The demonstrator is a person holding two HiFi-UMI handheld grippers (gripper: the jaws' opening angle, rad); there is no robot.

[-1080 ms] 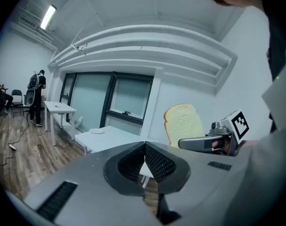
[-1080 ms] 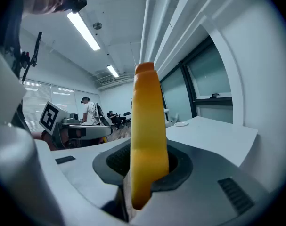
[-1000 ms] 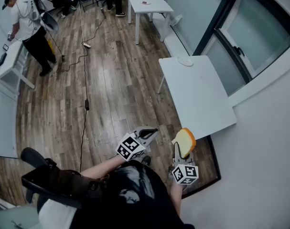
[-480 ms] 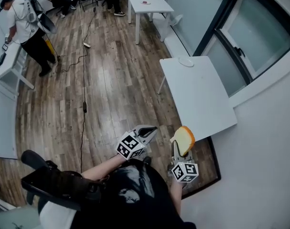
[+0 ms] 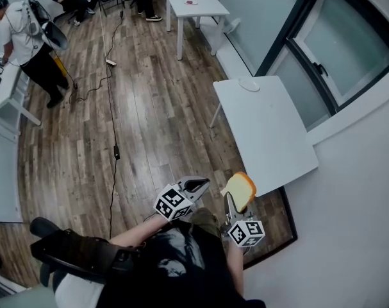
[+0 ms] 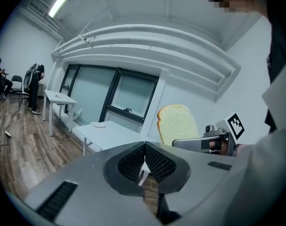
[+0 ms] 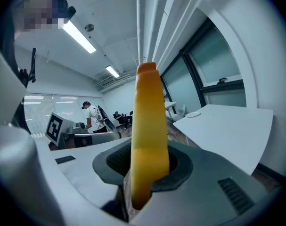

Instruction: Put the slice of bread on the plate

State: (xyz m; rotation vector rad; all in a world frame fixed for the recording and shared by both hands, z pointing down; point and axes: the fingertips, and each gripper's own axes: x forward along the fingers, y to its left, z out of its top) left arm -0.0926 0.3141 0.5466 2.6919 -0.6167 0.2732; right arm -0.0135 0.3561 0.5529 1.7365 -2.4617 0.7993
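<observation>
A slice of bread (image 5: 240, 190) with a yellow-brown crust stands on edge in my right gripper (image 5: 231, 199), which is shut on it. In the right gripper view the slice of bread (image 7: 149, 140) fills the middle between the jaws. My left gripper (image 5: 202, 184) hangs beside it to the left, shut with nothing in it; its pads (image 6: 133, 163) meet at the tips. A small white plate (image 5: 248, 84) lies at the far end of a white table (image 5: 271, 136), well ahead of both grippers. The plate (image 6: 98, 124) also shows in the left gripper view, and the plate (image 7: 193, 114) in the right one.
The wood floor (image 5: 149, 120) stretches to the left, with a cable (image 5: 111, 127) across it. A second white table (image 5: 191, 2) stands far back. A person (image 5: 27, 34) stands at the far left by a desk. A window wall (image 5: 322, 50) runs along the right.
Both grippers have drifted slightly left in the head view, and the room has shifted a little. The bread stays in the right gripper's hold.
</observation>
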